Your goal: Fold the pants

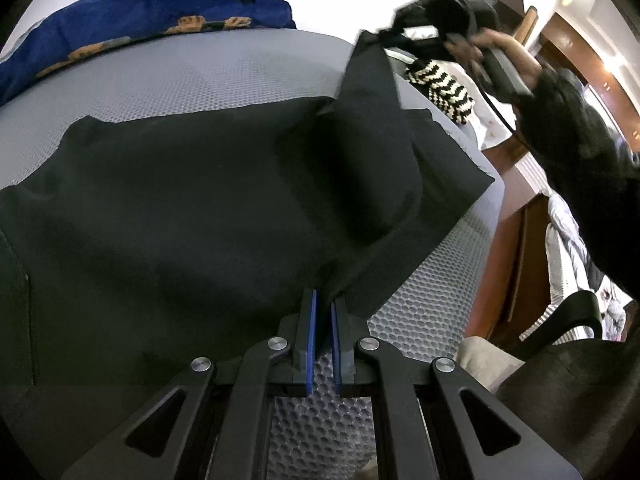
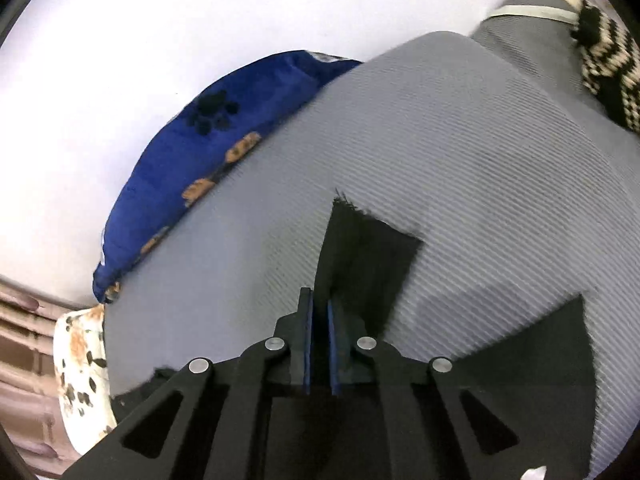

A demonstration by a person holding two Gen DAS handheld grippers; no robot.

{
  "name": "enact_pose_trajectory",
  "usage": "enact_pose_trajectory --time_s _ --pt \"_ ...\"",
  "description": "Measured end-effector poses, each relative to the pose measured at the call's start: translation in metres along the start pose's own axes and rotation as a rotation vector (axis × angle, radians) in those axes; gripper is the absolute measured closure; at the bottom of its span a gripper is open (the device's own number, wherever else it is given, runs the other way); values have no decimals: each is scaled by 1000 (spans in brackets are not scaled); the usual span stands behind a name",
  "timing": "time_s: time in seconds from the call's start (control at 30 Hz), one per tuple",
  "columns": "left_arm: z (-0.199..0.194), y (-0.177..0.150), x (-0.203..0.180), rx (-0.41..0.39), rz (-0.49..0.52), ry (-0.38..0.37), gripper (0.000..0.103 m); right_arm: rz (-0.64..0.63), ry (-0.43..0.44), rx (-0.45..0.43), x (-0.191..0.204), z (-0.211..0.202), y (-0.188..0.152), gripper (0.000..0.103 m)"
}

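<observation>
Left fingers (image 1: 323,300) together, pinched on a bunched fold of the black pants (image 1: 180,208) at the near edge; right fingers (image 2: 320,312) clamped too, a corner of the same dark cloth standing up from between the pads; seen from the left wrist, that right gripper (image 1: 404,34) lifts its corner high, held in a person's hand (image 1: 504,56) beyond the far-right end of the pants. The pants lie spread across the grey textured mattress (image 1: 200,80), most of the cloth flat, one flap raised off it towards the right gripper; a blue paw-print pillow (image 1: 120,16) sits beyond the pants at the wall, a black-and-cream knit (image 1: 440,88) just past the raised flap. My read: light, limp cloth that will sag and crease between the two holds; not slippery, nothing fragile; best taken at hems, corners or the waistband, both holds kept taut so the fold lands square; a slack middle could drag and rumple.
</observation>
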State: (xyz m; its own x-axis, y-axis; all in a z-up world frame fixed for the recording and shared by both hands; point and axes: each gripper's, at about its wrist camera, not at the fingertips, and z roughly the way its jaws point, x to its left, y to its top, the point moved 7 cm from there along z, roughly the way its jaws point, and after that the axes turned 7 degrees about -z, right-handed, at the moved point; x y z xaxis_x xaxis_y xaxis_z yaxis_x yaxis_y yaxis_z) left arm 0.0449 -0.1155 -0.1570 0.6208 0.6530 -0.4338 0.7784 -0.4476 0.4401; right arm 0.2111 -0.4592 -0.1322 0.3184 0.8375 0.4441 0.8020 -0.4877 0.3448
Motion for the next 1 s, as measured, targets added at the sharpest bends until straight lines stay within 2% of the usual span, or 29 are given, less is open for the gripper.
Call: enact_pose_trajectory --time_s 0.13,0.23,0.3,0.4,0.47,0.53,0.67,0.77,0.9,1.0 --pt "4 -1 4 7 -14 8 96 -21 0 61 32 37 17 97" --pt "6 -3 5 13 -22 14 96 -43 -17 63 45 50 25 97" --pt "5 -2 4 11 -18 13 96 -61 -33 43 50 45 26 98" --pt "6 -3 2 12 -14 10 96 -108 -136 -9 46 20 24 98" --pt "7 -2 1 12 -3 9 96 -115 -208 -55 31 -9 14 98" --pt "6 -2 1 9 5 8 96 -79 -272 -54 9 -29 2 98" --pt "6 -2 -1 1 13 -6 96 -18 -435 15 -40 -55 -30 98" --pt "8 -3 -2 7 24 -2 96 -2 -506 86 -56 -54 -45 98" --pt "8 -5 -1 5 18 -3 96 -24 -534 121 -46 -35 -32 98" --pt "6 -5 -1 3 19 6 96 -28 -457 130 -25 -12 -15 98"
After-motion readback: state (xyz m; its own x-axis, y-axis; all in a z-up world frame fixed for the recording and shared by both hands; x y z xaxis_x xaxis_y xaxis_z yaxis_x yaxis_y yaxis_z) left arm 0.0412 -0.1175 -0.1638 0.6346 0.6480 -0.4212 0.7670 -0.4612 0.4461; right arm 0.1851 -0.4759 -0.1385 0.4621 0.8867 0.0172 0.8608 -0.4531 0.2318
